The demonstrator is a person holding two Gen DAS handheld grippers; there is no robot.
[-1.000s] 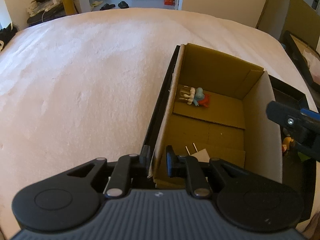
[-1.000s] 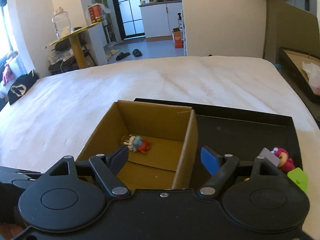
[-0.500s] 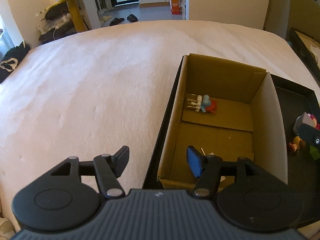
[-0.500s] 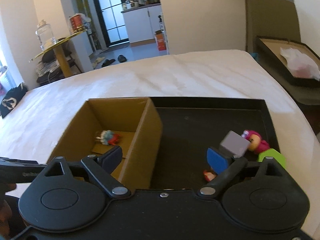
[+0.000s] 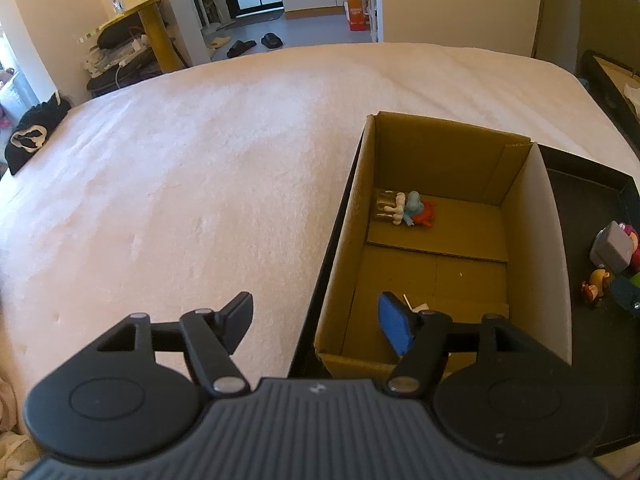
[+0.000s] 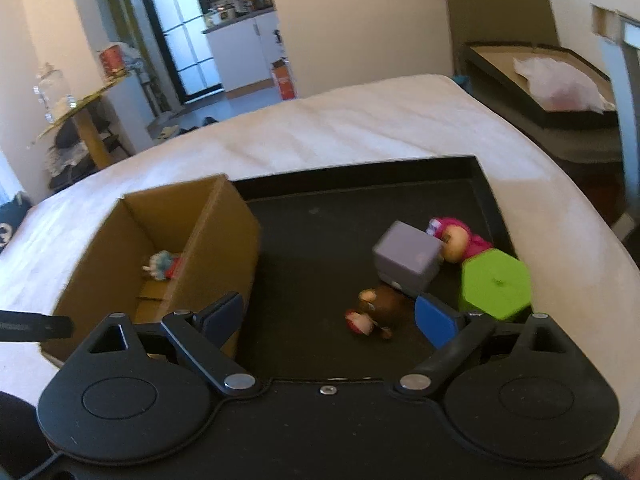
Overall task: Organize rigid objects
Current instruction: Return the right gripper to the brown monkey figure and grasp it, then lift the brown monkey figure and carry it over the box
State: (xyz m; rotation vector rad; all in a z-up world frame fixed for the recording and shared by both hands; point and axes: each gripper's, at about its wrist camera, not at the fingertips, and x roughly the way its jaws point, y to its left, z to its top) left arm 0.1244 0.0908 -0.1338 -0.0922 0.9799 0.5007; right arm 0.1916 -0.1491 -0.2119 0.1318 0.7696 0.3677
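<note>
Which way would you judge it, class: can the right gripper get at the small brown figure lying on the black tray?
Probably yes. The right gripper stands open, the brown figure lies just ahead of its fingers, and the grey block sits behind it.

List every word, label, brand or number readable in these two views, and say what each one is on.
None can be read.
Left gripper: pale lettering along its side, too blurred to read.
Orange carton on the far floor: print too small.
Red can on the yellow side table: label blurred.
Cardboard box, grey cube, green hexagon block: no visible text.
</note>
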